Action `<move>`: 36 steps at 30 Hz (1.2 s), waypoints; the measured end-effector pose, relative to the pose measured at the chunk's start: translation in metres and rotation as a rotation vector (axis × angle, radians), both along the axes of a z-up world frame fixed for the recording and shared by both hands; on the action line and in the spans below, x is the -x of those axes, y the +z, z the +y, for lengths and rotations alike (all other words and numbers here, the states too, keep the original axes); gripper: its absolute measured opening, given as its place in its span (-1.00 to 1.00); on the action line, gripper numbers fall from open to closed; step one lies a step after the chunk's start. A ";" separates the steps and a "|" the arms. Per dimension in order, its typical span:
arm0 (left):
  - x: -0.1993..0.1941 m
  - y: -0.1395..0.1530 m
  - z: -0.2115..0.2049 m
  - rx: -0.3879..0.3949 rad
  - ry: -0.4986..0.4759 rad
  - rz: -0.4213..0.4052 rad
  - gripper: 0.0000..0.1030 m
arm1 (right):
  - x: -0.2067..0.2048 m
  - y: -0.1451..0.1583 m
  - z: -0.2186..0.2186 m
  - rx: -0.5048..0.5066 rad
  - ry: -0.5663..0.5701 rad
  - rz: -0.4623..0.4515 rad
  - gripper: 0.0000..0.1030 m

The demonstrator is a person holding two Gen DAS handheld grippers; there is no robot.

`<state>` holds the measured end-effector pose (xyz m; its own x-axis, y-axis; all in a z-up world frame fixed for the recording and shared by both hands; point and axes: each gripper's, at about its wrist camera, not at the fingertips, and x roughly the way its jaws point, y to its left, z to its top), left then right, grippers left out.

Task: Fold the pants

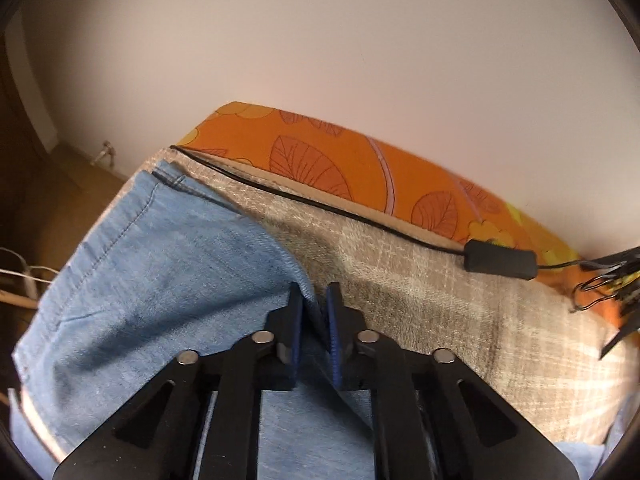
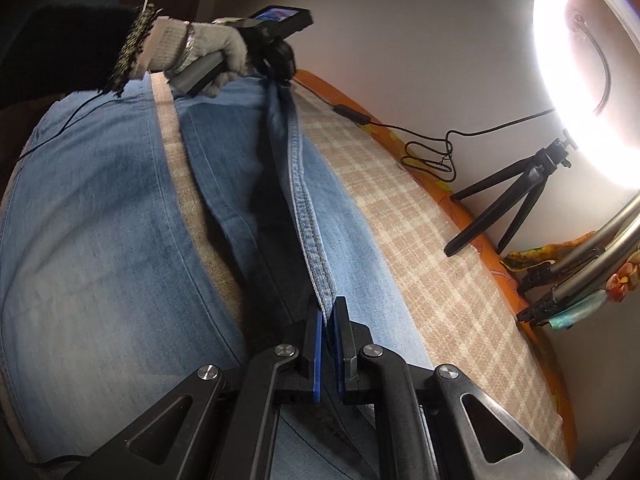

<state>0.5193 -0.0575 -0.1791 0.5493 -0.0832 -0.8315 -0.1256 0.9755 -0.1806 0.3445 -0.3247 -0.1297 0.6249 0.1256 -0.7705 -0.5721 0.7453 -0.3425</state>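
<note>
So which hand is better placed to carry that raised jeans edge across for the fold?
Probably the right. Its tongs pinch the thick stitched seam of the jeans, already lifted taut. The left tongs also grip denim, but only at the far end of that edge.

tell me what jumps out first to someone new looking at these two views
The light blue jeans spread over a beige plaid cover fill both views, with one stitched edge pulled up into a taut ridge between the two tools. The right tool pinches the near end of that ridge, and the left tool pinches denim at the far end, held by a gloved hand. At the right, a glaring ring light stands by the wall.
</note>
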 end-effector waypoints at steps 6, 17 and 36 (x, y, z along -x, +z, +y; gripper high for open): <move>0.029 0.016 0.025 0.093 -0.008 -0.101 -0.95 | -0.002 0.014 -0.001 0.002 -0.053 -0.053 -0.95; 0.112 0.076 0.057 0.150 -0.055 -0.253 -0.95 | 0.026 0.047 0.009 0.030 -0.084 -0.095 -0.96; 0.284 0.075 0.124 0.260 -0.052 -0.284 -0.95 | 0.148 0.067 0.051 0.065 -0.092 -0.052 -0.97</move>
<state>0.2352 0.0665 -0.1040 0.7445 -0.3046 -0.5941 0.0133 0.8965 -0.4429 0.1960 -0.2737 -0.0626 0.6706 0.0170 -0.7416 -0.4826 0.7692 -0.4188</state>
